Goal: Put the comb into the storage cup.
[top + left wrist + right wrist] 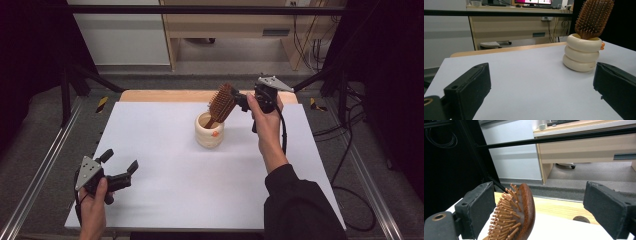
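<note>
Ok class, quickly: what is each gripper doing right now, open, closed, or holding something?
Left gripper: open, nothing between its fingers.
Right gripper: open; hairbrush sits between its fingers, standing in the cream holder, not clamped.

A brown wooden hairbrush [221, 104] stands handle-down in a cream ringed holder [209, 134], its bristled head leaning toward one o'clock.
</note>
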The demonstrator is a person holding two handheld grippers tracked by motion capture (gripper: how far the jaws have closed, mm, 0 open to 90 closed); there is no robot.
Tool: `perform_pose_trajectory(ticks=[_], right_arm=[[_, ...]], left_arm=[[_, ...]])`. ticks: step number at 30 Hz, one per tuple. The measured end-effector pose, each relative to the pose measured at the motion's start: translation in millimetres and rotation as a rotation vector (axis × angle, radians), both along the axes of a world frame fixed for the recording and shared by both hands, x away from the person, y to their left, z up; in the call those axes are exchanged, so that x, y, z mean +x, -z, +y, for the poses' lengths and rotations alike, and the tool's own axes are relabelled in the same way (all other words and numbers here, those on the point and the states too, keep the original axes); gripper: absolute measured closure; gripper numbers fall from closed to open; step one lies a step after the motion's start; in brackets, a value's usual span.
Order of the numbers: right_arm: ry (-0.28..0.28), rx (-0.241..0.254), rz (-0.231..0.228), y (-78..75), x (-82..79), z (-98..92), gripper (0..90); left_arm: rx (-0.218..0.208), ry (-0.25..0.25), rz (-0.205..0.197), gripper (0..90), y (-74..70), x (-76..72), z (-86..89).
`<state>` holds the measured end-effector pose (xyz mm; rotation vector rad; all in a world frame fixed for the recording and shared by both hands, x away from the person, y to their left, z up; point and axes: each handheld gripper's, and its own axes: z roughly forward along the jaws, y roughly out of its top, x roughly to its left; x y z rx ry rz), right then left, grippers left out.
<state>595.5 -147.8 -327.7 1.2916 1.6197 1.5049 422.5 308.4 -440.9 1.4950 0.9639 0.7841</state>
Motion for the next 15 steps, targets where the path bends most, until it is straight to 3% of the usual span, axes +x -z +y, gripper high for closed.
perform_pose_trajectory(ticks=[6, 9, 15], right_arm=[[-0.001, -0.013, -0.005, -1.2, -1.7, -4.1, 10.6], [0.059, -0.075, -0.052, -2.6, -3.5, -5.4, 9.0], [0.060, -0.120, -0.067, -3.6, -5.3, -7.4, 6.0]], left_arm=[[0.001, -0.001, 0.001, 1.6, 0.2, 0.1, 0.2], [0.001, -0.001, 0.001, 1.6, 0.1, 0.1, 0.1], [-0.001, -0.003, 0.002, 1.6, 0.2, 0.3, 0.5]])
